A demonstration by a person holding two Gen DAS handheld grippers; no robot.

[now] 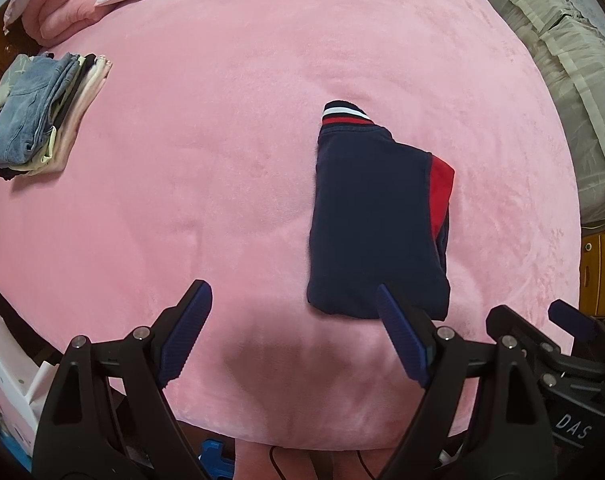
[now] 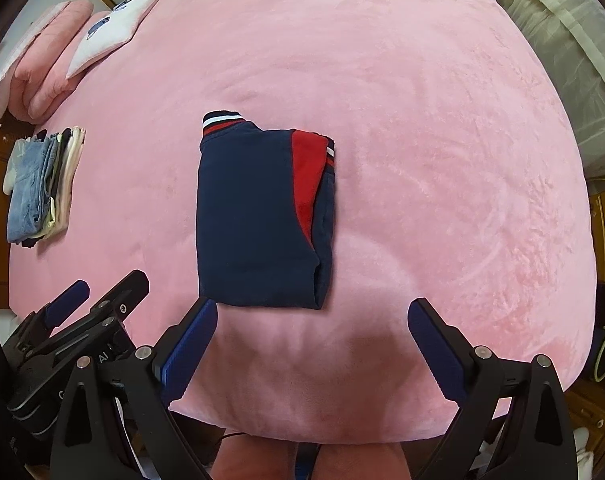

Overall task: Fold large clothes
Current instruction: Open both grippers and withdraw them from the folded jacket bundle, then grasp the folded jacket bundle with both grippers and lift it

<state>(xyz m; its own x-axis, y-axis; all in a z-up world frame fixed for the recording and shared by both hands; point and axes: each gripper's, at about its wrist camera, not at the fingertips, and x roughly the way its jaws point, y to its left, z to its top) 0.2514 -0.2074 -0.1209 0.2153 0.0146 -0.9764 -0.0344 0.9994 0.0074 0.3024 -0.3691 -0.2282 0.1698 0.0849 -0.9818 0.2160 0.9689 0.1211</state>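
Note:
A navy garment [image 1: 374, 220] with a red panel and a striped red-white-navy cuff lies folded into a compact rectangle on the pink bed [image 1: 222, 160]. It also shows in the right wrist view [image 2: 258, 216]. My left gripper [image 1: 292, 300] is open and empty, held above the bed's near edge, left of the garment's near end. My right gripper [image 2: 314, 316] is open and empty, just in front of the garment's near edge. The right gripper shows at the right edge of the left wrist view [image 1: 542, 320], and the left gripper at the lower left of the right wrist view [image 2: 102, 292].
A stack of folded clothes [image 1: 38, 116] with jeans on top sits at the bed's left side, also in the right wrist view [image 2: 42, 184]. Pink bedding and a white pillow [image 2: 110, 32] lie at the far left. Curtains [image 1: 574, 80] hang at the right.

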